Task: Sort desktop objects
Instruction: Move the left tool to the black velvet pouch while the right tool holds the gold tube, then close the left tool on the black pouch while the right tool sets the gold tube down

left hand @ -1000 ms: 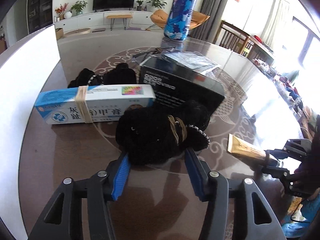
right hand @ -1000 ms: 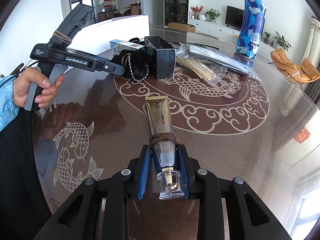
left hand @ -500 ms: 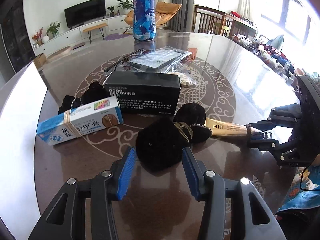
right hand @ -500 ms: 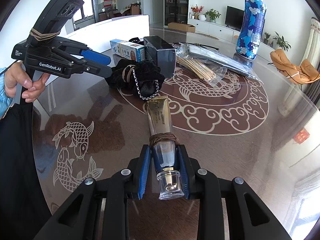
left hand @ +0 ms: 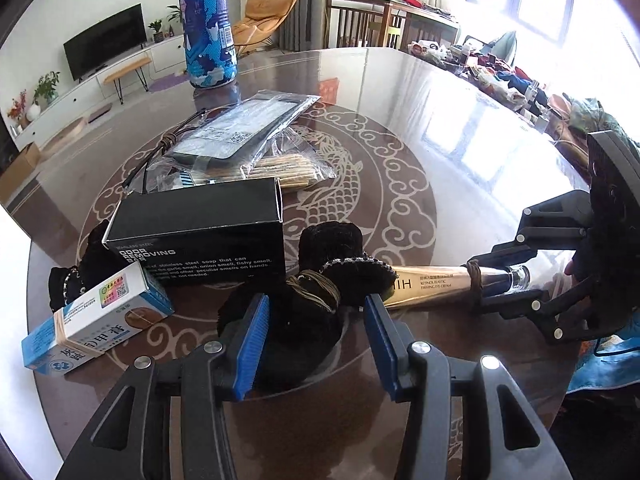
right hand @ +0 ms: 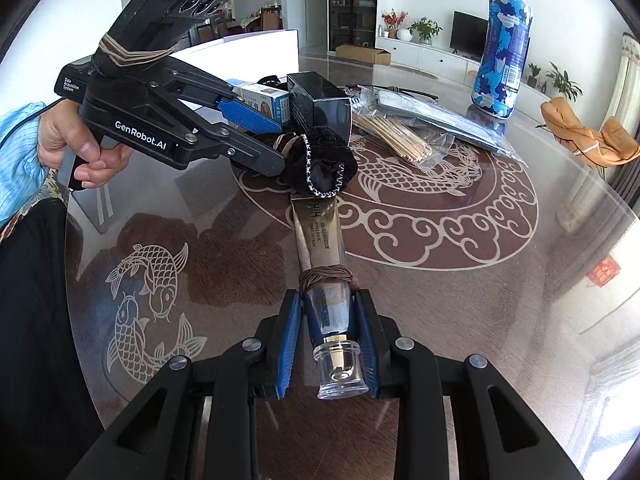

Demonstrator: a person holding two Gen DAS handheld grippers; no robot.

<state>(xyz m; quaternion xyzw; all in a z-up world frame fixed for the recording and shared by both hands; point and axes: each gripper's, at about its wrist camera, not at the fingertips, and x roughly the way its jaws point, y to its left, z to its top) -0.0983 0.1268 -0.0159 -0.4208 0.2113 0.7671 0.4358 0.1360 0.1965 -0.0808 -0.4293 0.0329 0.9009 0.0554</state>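
Honestly, much of the black fabric bundle is hard to read: it is so dark that its folds vanish, and in the right wrist view my left gripper covers its near half. Only the tan cord around its middle and the beaded trim stand out. A second dark bundle sits mostly hidden behind the blue-and-white box and the black box. The far end of the gold tube slips under the fabric's trim, so I cannot see where it stops.

My left gripper points forward, low over the glass table, its blue pads spread to either side of the fabric bundle; the left pad is against the cloth, while a gap shows at the right pad, so the jaws stand apart. My left hand wraps the handle at the table edge.

My right gripper is level with the tabletop, jaws clamped on the cap end of the gold tube, which lies along the table toward the pile.
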